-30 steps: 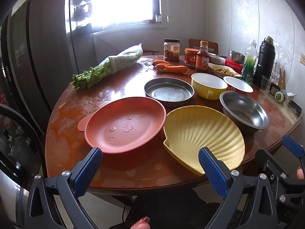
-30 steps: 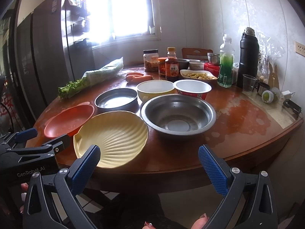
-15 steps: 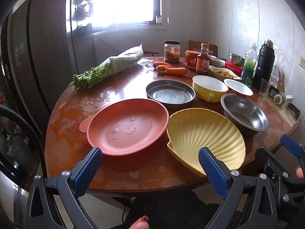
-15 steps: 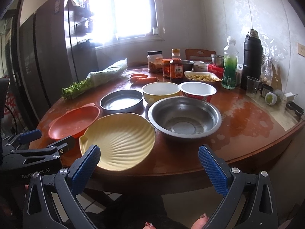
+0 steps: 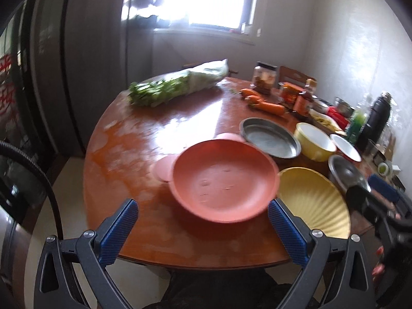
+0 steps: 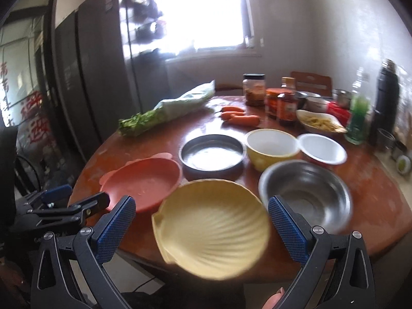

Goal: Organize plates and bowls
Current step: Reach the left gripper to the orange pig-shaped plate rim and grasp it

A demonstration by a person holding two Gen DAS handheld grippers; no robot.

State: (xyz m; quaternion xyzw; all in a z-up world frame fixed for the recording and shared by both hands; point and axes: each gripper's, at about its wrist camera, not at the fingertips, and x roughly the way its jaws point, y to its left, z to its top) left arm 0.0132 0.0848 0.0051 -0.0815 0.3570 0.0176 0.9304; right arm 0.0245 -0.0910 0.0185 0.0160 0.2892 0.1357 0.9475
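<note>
**Inspector:** Nearest items first. State of the tongs?

**Assistant:** Left tongs (image 5: 202,225) stand apart, empty, at the desk (image 5: 144,154) edge. The pink plate (image 5: 224,182) lies directly ahead between the blue pads, not yet touched. Right tongs (image 6: 200,225) are likewise spread, empty, with the yellow shell plate (image 6: 213,231) dead ahead.

**Inspector:** Which hand is nearer each?

**Assistant:** Left for pink, right for yellow; the plates sit side by side, rims about touching.

**Inspector:** Beyond?

**Assistant:** Steel bowl (image 6: 306,193), steel pan (image 6: 212,154), yellow bowl (image 6: 273,146), red-rimmed bowl (image 6: 323,149); all separate, nothing stacked.
</note>
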